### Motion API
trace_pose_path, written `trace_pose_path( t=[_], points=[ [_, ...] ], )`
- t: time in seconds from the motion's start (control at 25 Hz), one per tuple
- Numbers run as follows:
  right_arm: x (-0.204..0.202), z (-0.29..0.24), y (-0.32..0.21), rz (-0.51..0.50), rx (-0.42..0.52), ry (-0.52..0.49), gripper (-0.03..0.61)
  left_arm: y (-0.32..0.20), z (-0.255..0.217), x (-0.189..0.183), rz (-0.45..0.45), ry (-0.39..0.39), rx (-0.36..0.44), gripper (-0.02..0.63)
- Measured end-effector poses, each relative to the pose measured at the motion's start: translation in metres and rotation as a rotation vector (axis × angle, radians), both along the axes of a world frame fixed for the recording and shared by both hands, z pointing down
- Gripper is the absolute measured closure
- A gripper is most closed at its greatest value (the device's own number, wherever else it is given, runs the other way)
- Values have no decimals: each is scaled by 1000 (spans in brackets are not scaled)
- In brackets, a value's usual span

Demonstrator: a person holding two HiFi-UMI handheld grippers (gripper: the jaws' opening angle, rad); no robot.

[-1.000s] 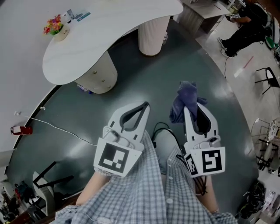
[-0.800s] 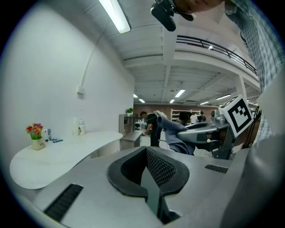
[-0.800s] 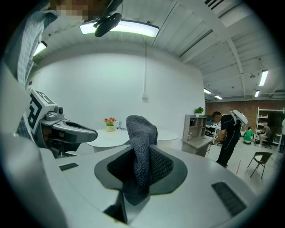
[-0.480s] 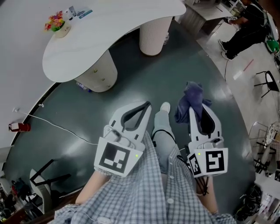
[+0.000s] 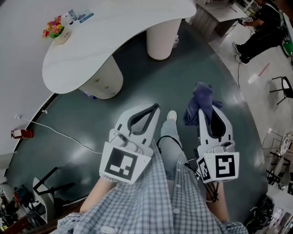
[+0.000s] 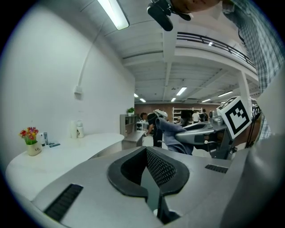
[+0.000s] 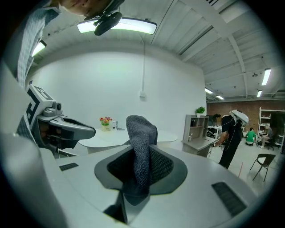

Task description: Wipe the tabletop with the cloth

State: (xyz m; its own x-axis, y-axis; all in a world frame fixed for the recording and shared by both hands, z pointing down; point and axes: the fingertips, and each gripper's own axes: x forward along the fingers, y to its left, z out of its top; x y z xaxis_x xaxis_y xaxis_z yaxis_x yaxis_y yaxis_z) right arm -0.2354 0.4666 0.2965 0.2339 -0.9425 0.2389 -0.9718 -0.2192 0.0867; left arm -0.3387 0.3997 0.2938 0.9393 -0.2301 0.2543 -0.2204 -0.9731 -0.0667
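Dark green glossy floor (image 5: 91, 114) spreads under the person, and the white curved tabletop (image 5: 114, 32) stands well apart ahead, not yet touched. The left gripper (image 5: 154, 109) is pinched together on nothing. The right gripper (image 5: 208, 113) clamps the grey-blue terry cloth (image 5: 200, 98), which flops loose past its tips. My worry is the small pot of flowers (image 5: 57, 31) and little bottles (image 5: 73, 13) at the far end, which a broad sweep could topple. The bunched cloth may also wipe little.

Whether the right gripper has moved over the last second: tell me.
Yes, slightly. In the head view the right gripper, shut on the cloth, has drifted a little rightward relative to the pillar.
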Motion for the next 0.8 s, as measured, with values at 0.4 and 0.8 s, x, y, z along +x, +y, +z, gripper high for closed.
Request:
trace_pose_path(
  t=[0.4, 0.8],
  points=[
    [74, 5, -60, -87, -22, -25, 495, -52, -2, 69, -78, -27, 1, 609],
    [158, 0, -136, -201, -28, -12, 495, -119, -8, 154, -180, -6, -2, 609]
  ],
)
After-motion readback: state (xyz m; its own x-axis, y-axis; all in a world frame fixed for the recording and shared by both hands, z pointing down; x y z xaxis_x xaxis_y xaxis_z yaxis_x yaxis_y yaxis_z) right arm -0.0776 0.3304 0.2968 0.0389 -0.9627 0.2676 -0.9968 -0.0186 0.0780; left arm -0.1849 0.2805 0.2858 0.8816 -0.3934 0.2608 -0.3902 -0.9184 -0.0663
